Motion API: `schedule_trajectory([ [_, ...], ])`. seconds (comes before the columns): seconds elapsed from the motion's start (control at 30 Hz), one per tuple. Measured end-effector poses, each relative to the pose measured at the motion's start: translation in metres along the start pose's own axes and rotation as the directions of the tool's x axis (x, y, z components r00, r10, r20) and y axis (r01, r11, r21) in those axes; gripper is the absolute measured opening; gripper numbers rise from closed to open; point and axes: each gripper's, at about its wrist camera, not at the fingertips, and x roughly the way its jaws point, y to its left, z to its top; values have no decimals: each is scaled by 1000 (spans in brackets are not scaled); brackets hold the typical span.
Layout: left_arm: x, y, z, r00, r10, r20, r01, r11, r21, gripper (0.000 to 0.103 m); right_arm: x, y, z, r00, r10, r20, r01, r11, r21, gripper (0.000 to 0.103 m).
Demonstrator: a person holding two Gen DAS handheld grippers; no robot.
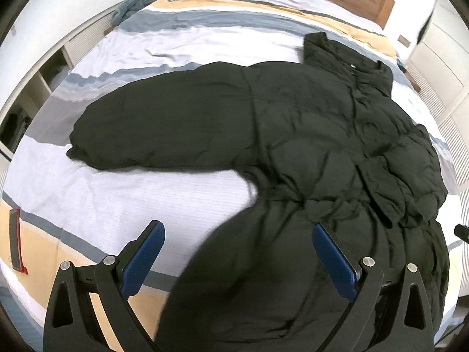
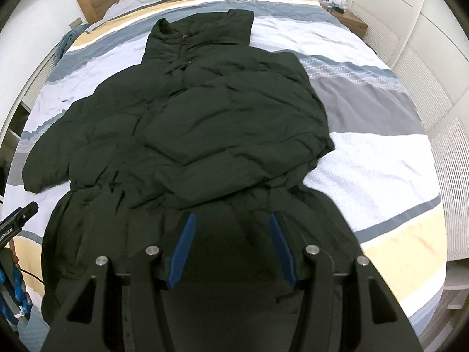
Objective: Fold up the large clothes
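Observation:
A long black puffer coat (image 1: 307, 135) lies face up on the bed, collar toward the headboard. Its left sleeve (image 1: 152, 129) stretches out to the left. In the right wrist view the coat (image 2: 205, 123) has its right sleeve folded across the chest (image 2: 252, 108). My left gripper (image 1: 237, 234) is open, hovering above the coat's lower left hem, with no cloth held. My right gripper (image 2: 231, 228) is open above the coat's lower part, empty. The left gripper's tip (image 2: 23, 214) shows at the left edge of the right wrist view.
The striped white, grey and yellow bedspread (image 1: 123, 199) covers the bed, with a wooden headboard (image 1: 366, 3) behind. A grey-blue cloth (image 1: 132, 6) lies at the far left corner. A dark red-edged object (image 1: 16, 240) lies near the left. White cabinets (image 2: 410, 29) stand to the right.

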Motion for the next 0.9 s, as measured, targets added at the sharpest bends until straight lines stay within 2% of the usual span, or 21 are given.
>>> schedule_trajectory([
  [0.07,1,11,2,1000,4,-4,-4,1000,-13,100,0,6,-2,1000,1,-3,-1,1000,4,52],
  [0.13,3,23,4,1000,6,-8,-6,1000,-27,100,1,13,-3,1000,0,-5,0,1000,4,61],
  [0.17,4,30,5,1000,9,-10,-9,999,-35,100,1,16,-3,1000,-1,-6,1,1000,4,62],
  [0.63,25,86,17,996,78,-33,-81,993,-90,100,14,42,-6,999,-22,-44,21,1000,-20,63],
  [0.8,43,126,18,996,52,-74,-66,976,-208,100,16,46,-11,998,-31,-59,29,999,-38,63],
  [0.9,54,161,21,996,33,-83,-57,947,-316,100,16,43,-14,997,-41,-63,38,998,-40,63],
])
